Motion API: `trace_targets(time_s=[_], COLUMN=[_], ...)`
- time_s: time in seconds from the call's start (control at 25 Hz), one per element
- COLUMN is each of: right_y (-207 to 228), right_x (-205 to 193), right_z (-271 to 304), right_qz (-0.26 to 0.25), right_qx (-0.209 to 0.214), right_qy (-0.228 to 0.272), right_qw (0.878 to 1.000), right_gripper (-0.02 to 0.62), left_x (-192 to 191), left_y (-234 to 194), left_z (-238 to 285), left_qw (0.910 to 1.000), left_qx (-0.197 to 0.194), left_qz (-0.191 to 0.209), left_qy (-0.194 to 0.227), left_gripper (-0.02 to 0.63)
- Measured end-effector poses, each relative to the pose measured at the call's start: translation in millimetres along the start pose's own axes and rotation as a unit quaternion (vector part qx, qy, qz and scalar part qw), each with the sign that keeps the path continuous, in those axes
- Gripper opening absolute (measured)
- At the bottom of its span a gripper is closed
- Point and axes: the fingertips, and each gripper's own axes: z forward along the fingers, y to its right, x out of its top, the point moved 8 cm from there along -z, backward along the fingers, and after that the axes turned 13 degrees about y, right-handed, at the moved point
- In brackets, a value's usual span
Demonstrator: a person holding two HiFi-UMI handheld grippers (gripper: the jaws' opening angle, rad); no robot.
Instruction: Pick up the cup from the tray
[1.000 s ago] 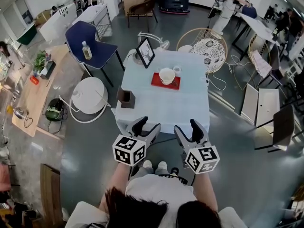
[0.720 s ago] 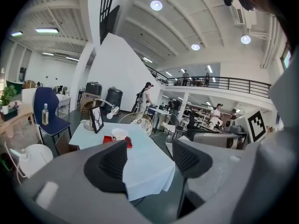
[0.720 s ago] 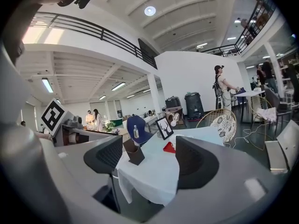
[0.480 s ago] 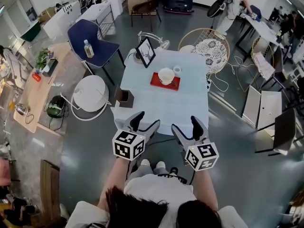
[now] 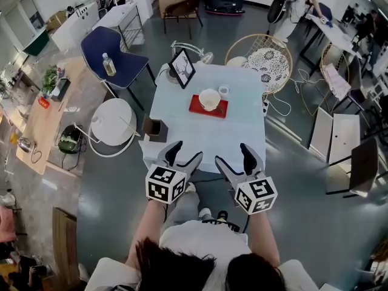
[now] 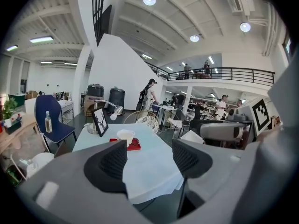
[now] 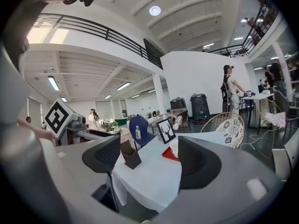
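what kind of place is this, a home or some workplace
Most likely a big open-plan workplace or studio, not a home: a railed mezzanine with people on it, work desks along the edges, and round lights set high overhead.

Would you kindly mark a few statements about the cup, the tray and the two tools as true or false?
1. The cup sits on the red tray. True.
2. The left tool is shut on the cup. False: it is open and empty, well short of the cup.
3. The right tool has its jaws apart with nothing between them. True.
4. The picture frame lies flat on the red tray. False: it stands propped up near the far left corner of the table, off the tray.
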Motion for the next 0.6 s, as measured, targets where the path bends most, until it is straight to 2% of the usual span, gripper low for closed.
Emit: trace_targets(time_s=[0.24, 0.44, 0.6], right_y=[16.0, 24.7, 28.2], right_x=[-6.0, -6.5, -7.9], right_z=[39.4, 71.4, 91.1], right_qz=[-0.012, -0.023, -0.024], right_qx=[0.015, 0.031, 0.023], right_qy=[-0.025, -0.042, -0.047], right_qw=[1.0, 0.998, 0.998], right_gripper=[0.426, 0.426, 0.426], left_x=[0.8, 6.6, 9.3], left_y=[-26.2, -48.0, -66.1], left_z=[30.4, 56.5, 70.8], left_qw=[0.9995, 0.9985, 0.9977], left_qx=[-0.017, -0.045, -0.053], left_qz=[0.019, 0.022, 0.029], left_qy=[-0.017, -0.024, -0.031], left_gripper=[0.285, 0.285, 0.285])
